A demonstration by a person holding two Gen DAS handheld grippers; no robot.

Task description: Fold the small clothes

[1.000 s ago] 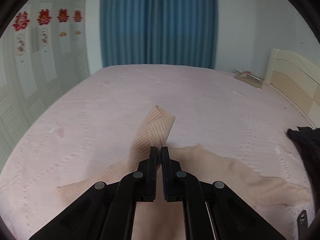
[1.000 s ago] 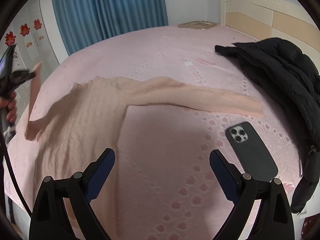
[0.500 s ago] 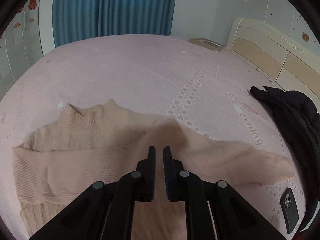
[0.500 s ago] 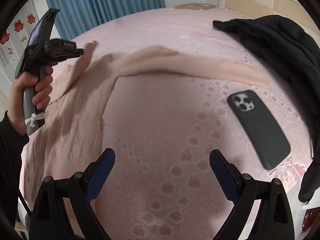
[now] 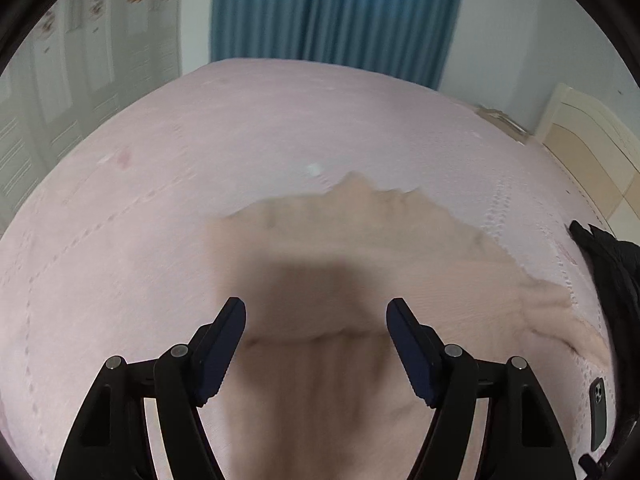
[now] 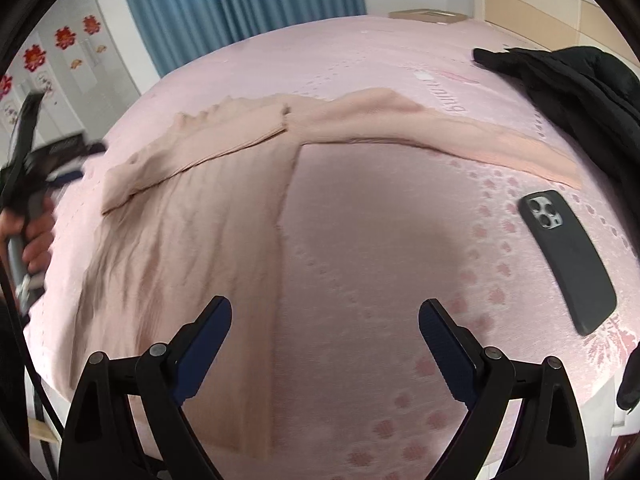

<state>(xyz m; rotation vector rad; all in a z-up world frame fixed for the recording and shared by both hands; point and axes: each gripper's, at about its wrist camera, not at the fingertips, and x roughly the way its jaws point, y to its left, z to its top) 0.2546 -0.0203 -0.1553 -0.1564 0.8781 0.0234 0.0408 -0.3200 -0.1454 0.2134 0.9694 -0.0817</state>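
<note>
Letting go is the change here: the left gripper (image 5: 316, 312), which a second ago had its fingers pinched on the cuff of the sweater's (image 6: 192, 216) left sleeve (image 6: 200, 148) and held it in the air, has just been opening, and its fingers now stand well apart with nothing between them. The sleeve lies dropped across the chest, its cuff near the collar at about 12 o'clock in the right wrist view. That reads as the first sleeve fold done.

In the right wrist view the left gripper shows blurred at 9 o'clock, gripped by a hand (image 6: 34, 236) and clear of the cloth. The right gripper (image 6: 324, 320) hangs over the bare bed (image 6: 360, 260) just beside the sweater's right edge, fingers spread wide and empty, as they were a second ago.

The sweater lies flat on the bed, body running from 7 o'clock up to 12 o'clock in the right wrist view. Its right sleeve (image 6: 460, 140) stretches out toward 2 o'clock, not yet folded; that is likely the next piece to bring in, and the right gripper is the nearer one.

Counted: one sweater, two sleeves (one folded in, one out), two grippers, one phone (image 6: 568, 260) at 3 o'clock near the right cuff, one black jacket (image 6: 568, 80) at 1 o'clock, one blue curtain (image 6: 240, 0) behind the bed.
</note>
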